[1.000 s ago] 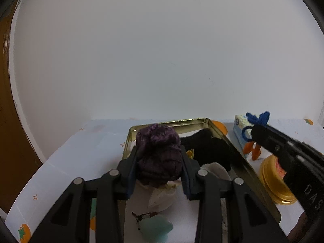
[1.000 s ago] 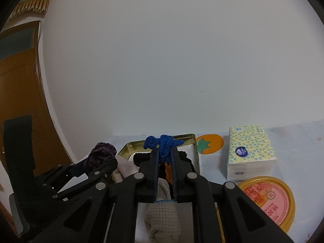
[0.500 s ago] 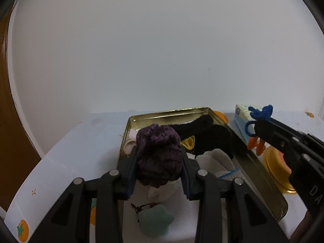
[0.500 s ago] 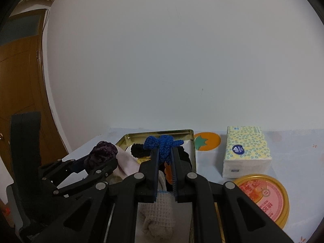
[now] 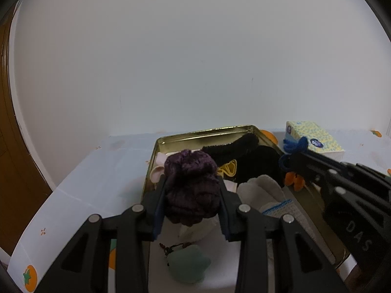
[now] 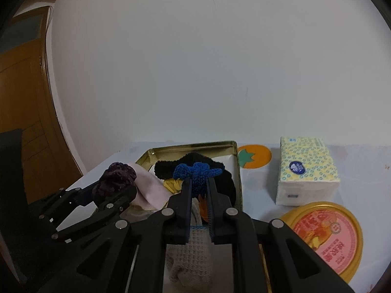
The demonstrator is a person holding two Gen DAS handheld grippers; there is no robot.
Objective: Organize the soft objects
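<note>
My left gripper (image 5: 191,185) is shut on a dark purple velvet scrunchie (image 5: 191,190) and holds it above the near end of a gold tin (image 5: 205,131). My right gripper (image 6: 198,183) is shut on a blue crocheted toy (image 6: 195,173) with orange parts hanging below, over the tin's right side (image 6: 238,178). That toy also shows in the left wrist view (image 5: 294,146). Inside the tin lie a black fuzzy cloth (image 5: 246,156), a white sock with blue trim (image 5: 266,193), a pink cloth (image 6: 149,185) and a yellow piece (image 5: 228,167).
A pale green soft toy (image 5: 188,266) lies on white cloth below my left gripper. A tissue pack (image 6: 306,171) and a round gold lid (image 6: 327,234) sit right of the tin. A wooden door (image 6: 22,122) stands at the left. The wall is close behind.
Both grippers have lifted slightly and pulled back with their loads; the tin shows more of its contents and sits further ahead. Both grips are unchanged.
</note>
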